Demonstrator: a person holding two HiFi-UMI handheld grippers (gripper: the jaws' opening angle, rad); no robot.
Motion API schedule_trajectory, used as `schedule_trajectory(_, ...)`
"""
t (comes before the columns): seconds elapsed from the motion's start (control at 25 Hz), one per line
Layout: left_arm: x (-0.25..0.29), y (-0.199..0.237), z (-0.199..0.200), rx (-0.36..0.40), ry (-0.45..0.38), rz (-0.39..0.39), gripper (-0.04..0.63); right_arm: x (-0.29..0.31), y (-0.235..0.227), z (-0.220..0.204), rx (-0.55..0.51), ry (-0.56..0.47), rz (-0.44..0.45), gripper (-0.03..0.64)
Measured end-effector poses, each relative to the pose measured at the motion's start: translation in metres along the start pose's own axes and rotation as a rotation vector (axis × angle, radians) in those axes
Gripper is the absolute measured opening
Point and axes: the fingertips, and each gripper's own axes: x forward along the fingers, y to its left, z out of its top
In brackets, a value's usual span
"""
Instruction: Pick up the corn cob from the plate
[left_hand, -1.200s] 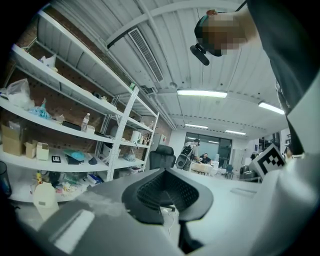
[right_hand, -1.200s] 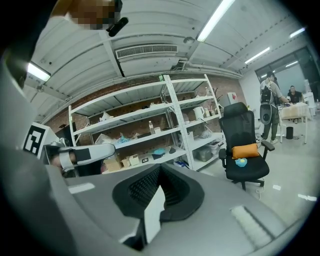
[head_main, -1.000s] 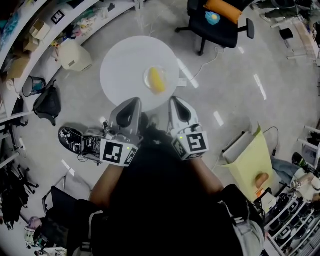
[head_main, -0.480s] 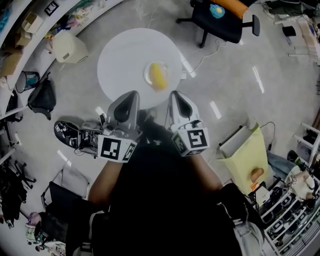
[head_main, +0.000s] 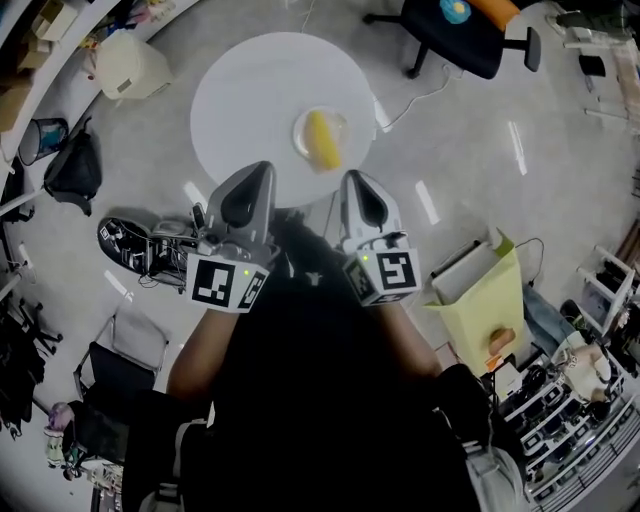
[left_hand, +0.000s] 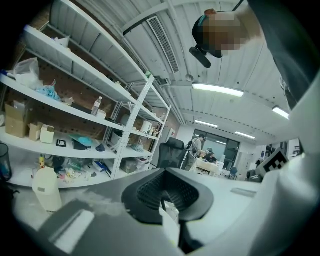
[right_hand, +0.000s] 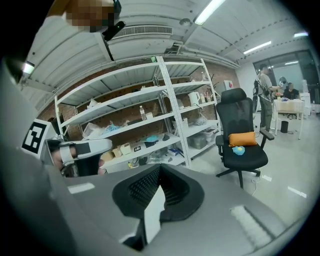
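From the head view I have the corn cob (head_main: 322, 140) lying on a clear plate (head_main: 303, 124), on the right part of a round white worktop (head_main: 245, 95), a little in from the near edge. The cob lies lengthwise, one end near, the other far.

Both tools are held low over the near rim of the worktop. The left hand-held gripper (head_main: 258, 172) is at the left and the right hand-held gripper (head_main: 356, 180) at the right, side by side and apart, both pointing away from me. The cob lies beyond their tips and between their lines, a bit closer to the right one. Neither touches the cob or the plate.

In its own view the left hand-held gripper (left_hand: 167, 197) has its jaws brought together with nothing between them. It looks out at the shelves (left_hand: 75, 100) and a white jug (left_hand: 46, 187). The right hand-held gripper (right_hand: 157, 192) is likewise closed and empty, and it faces an office chair (right_hand: 242, 140) with an orange cushion (right_hand: 241, 138).

On the floor at the right stands a yellow-green box (head_main: 490, 300), and a black bag (head_main: 70, 170) lies at the far left.
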Motion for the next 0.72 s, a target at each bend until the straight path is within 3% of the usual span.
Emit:
schedule_trajectory(0.36,0.018,0.019,-0.027,-0.042,0.056,-0.002,0.004,0.034,-0.006,-0.019,0.036,0.032,0.000,0.009)
schedule_trajectory(0.72,0.036,0.036,-0.060,-0.079,0.121,-0.007,0.004,0.060,-0.028,-0.052,0.037,0.132,-0.047,0.009)
